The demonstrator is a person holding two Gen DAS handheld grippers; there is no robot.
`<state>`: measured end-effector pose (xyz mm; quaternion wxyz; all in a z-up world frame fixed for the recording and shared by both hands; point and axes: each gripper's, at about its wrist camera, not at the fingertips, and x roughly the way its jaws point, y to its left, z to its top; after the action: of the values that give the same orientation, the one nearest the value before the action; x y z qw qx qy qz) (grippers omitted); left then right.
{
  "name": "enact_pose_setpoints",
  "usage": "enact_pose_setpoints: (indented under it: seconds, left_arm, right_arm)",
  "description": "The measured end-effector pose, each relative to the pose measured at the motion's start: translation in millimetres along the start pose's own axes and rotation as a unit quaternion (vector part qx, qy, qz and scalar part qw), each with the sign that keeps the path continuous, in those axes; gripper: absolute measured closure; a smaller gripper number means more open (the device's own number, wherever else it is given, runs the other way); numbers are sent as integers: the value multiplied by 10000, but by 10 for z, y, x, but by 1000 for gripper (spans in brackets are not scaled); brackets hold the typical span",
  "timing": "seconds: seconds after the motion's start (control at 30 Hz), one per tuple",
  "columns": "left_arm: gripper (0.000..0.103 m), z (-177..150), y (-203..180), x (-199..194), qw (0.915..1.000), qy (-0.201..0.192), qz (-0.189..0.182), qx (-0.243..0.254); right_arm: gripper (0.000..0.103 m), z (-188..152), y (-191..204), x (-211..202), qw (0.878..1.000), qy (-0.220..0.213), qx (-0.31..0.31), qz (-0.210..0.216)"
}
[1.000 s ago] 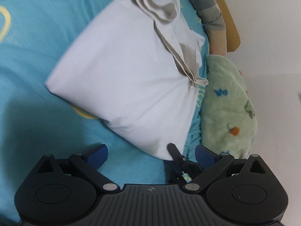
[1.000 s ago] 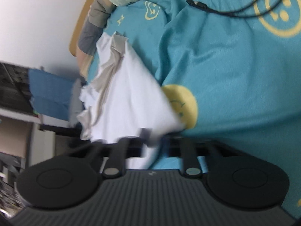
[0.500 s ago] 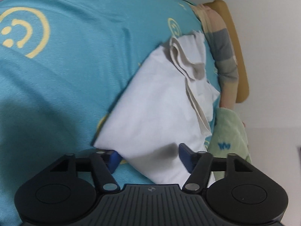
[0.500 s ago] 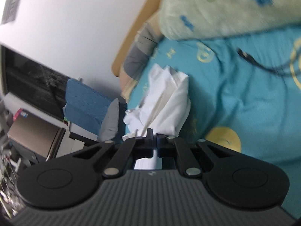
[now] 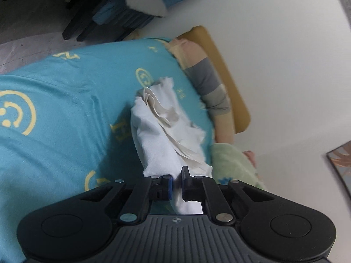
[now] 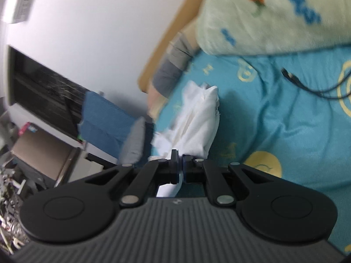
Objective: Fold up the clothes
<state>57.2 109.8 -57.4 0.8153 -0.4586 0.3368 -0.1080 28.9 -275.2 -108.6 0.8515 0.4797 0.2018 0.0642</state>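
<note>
A white garment (image 5: 158,140) hangs bunched and stretched above the teal bedsheet (image 5: 54,109), its far end resting on the bed. My left gripper (image 5: 176,186) is shut on its near edge. The same garment (image 6: 197,120) shows in the right wrist view, where my right gripper (image 6: 181,164) is shut on another edge of it. White cloth passes between both pairs of jaws. The part of the cloth behind the jaws is hidden.
A green plush blanket (image 5: 234,166) lies to the right of the garment and shows in the right wrist view (image 6: 274,15). A striped pillow (image 5: 206,81) lies against the wooden headboard (image 5: 223,70). A black cable (image 6: 307,85) lies on the sheet (image 6: 285,131). A blue chair (image 6: 105,120) and shelves stand beside the bed.
My left gripper went from open around the garment's edge to shut on it. Both grippers have lifted, pulling the flat garment up into a narrow bunched shape.
</note>
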Motion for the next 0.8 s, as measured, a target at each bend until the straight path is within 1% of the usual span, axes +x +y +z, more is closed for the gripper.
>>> enact_pose_setpoints:
  seconds: [0.1,0.2,0.4,0.47,0.5,0.57,0.63,0.7,0.73,0.8]
  left_arm:
    - [96,-138,-69,-344,9997,3,-124,194]
    - [96,-282,-132,-684,9990,4,-239,388]
    - [96,-623,-204,-1333,9972,113,-388,632]
    - [96,-700,-204,-1455,9960,249,-411,751]
    - [96,-717,-207,-1476,9955,315,-379,811]
    - [96,-678,-209,-1452,9954,449,-336,779]
    - [95,-569,-257,-1332,9949,516,-296,818]
    - [95,-396,-355,-1134,9945,609,-207,826]
    - [95,-287,-420,-993,9942,654,-221,830]
    - [95,-74,-527,-663,9943,726,-81,778]
  right_arm:
    - [97,-32,172,-293,9997,-115,-190,141]
    - [97,-137,276,-619,9995,-170,-208,185]
    - [97,-592,304,-1494,9992,-296,-231,127]
    - [97,-717,331,-1756,9986,-433,-291,123]
    - [97,-731,347,-1814,9982,-477,-332,122]
    - [97,-728,373,-1883,9978,-526,-378,138]
    - [97,-615,416,-1782,9977,-479,-467,61]
    - [97,-433,482,-1569,9981,-348,-512,13]
    - [97,-330,521,-1423,9978,-321,-576,-32]
    - [97,-119,600,-1103,9967,-304,-742,-145]
